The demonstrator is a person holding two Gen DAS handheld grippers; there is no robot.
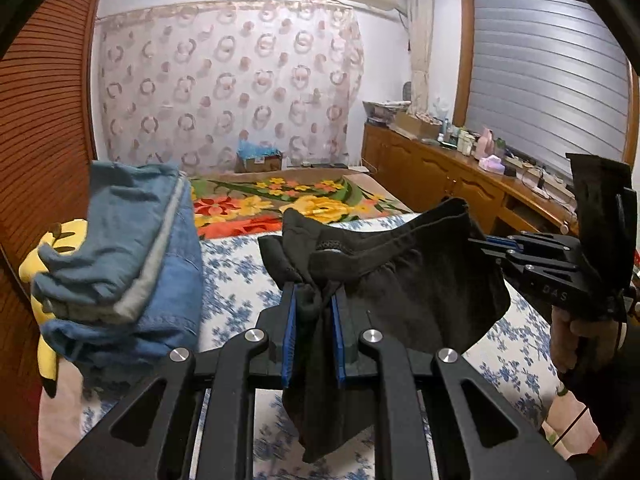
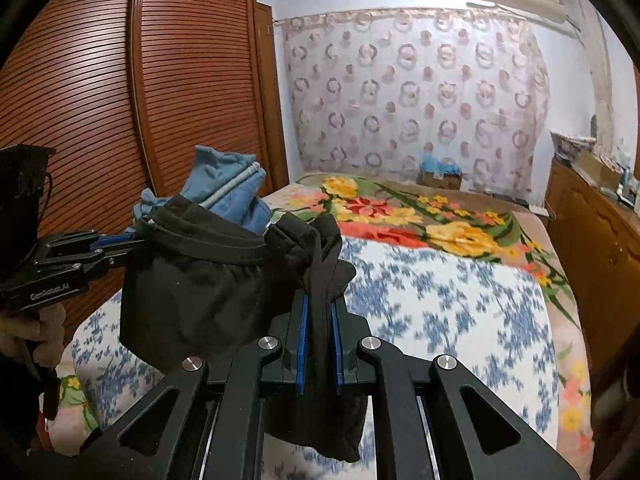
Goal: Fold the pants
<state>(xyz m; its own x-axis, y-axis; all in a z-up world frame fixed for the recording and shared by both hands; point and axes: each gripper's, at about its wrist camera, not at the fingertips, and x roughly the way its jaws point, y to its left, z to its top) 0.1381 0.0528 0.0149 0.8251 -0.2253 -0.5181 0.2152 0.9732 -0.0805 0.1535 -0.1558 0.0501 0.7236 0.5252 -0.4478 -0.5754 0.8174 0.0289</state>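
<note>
Over the bed [image 1: 248, 280], limp black pants [image 1: 400, 280] are held at the waistband by left tongs [image 1: 314, 312] and right tongs [image 2: 320, 320], both clamped; soft, light cloth is best gripped at the corners.

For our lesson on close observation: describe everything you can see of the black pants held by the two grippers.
The black pants are soft, matte fabric with a gathered elastic waistband, its hem stitched. They hang in the air above the bed, waistband stretched between both tools: the left gripper is shut on one bunched end, the right gripper on the other. The cloth sags between them and dangles below each gripper. Nothing else touches them.
</note>
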